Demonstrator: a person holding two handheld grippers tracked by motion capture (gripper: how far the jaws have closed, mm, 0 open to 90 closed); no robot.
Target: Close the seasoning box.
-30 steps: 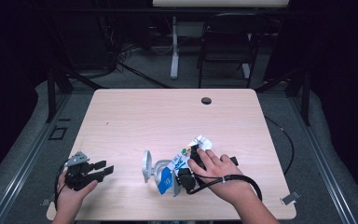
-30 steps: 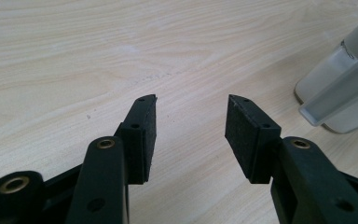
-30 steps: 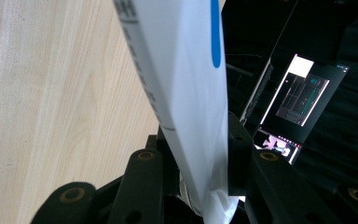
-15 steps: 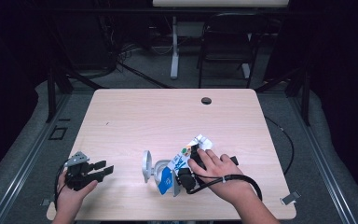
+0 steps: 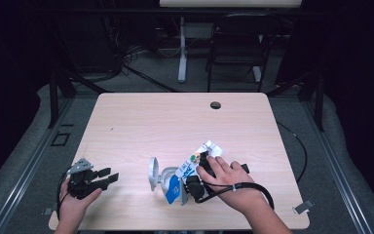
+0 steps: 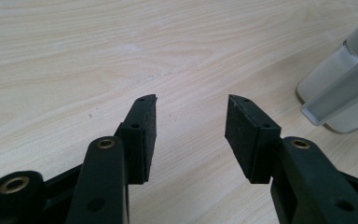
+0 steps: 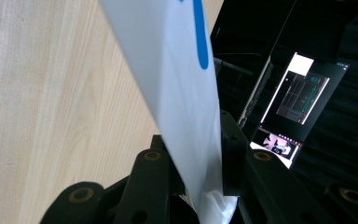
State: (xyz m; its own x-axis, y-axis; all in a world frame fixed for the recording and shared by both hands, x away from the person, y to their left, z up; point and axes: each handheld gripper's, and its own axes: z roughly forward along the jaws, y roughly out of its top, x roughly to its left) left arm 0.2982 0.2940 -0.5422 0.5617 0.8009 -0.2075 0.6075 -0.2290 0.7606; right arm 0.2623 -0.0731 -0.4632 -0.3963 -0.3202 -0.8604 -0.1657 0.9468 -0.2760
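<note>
Partly hidden under the right hand, the right gripper is seen low on the bench, its jaws clamped on a white packet with blue print. In the right gripper view the packet is cut off at the top, so its label cannot be read; a lit screen is seen off the bench edge. A clear plastic container lies just beside the packet, touching it; its contents cannot be made out. In the left gripper view the container is cut off at the right edge. The left gripper is held by the left hand near the bench's left front corner, jaws apart, nothing between them, well apart from the packet.
</note>
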